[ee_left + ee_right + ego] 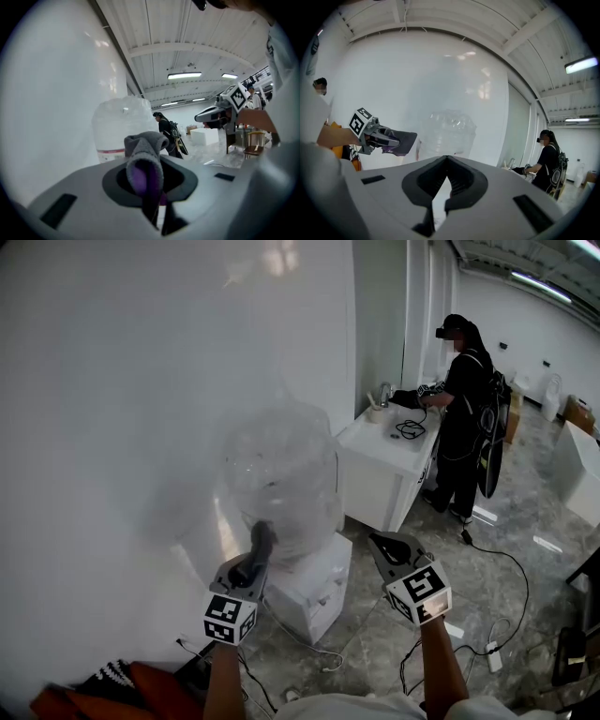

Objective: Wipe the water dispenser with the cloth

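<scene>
Left hand-held gripper (pixel 146 174) pinches cloth (pixel 144 149), right hand-held gripper (pixel 446 160) pressed together; water dispenser (pixel 300 510) hazy

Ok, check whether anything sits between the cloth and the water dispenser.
Nothing visible does. The left gripper, shut on the cloth, points at the bottle atop the water dispenser with only air between. The right gripper is off to the side, clear of that path.

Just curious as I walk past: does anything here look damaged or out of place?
The clear bottle atop the water dispenser looks crumpled and dented, not smooth. No spill shows, and the cloth sits pinched in the left gripper.
</scene>
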A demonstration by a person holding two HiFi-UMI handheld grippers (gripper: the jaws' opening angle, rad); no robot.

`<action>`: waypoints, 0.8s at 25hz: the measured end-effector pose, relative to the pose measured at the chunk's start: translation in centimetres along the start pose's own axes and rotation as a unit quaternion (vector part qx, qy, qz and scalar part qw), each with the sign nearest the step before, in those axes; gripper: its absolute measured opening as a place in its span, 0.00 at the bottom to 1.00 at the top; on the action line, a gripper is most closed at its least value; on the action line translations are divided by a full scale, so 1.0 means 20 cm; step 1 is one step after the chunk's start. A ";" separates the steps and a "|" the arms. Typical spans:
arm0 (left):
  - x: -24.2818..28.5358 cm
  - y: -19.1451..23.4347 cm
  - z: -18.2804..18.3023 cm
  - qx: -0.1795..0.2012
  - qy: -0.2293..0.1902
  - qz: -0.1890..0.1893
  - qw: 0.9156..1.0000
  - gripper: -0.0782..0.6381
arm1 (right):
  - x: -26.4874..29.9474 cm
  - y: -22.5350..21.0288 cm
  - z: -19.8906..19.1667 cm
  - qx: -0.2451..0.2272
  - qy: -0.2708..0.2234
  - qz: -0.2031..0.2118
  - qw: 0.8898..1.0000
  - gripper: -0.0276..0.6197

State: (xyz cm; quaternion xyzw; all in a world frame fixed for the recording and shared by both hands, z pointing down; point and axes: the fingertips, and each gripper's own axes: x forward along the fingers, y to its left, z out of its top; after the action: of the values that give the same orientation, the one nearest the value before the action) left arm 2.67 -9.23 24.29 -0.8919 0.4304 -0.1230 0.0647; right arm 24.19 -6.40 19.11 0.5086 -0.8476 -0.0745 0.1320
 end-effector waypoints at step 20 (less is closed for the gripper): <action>-0.16 -0.04 0.28 0.054 -0.017 0.026 0.998 0.21 | -0.10 0.08 0.21 -0.056 -0.015 -0.015 0.998 0.06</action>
State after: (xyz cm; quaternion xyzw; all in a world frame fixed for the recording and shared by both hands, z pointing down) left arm 2.93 -6.11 18.50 -0.8777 0.4447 -0.1294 0.1230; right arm 22.45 -3.83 15.17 0.5122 -0.8360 -0.1313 0.1468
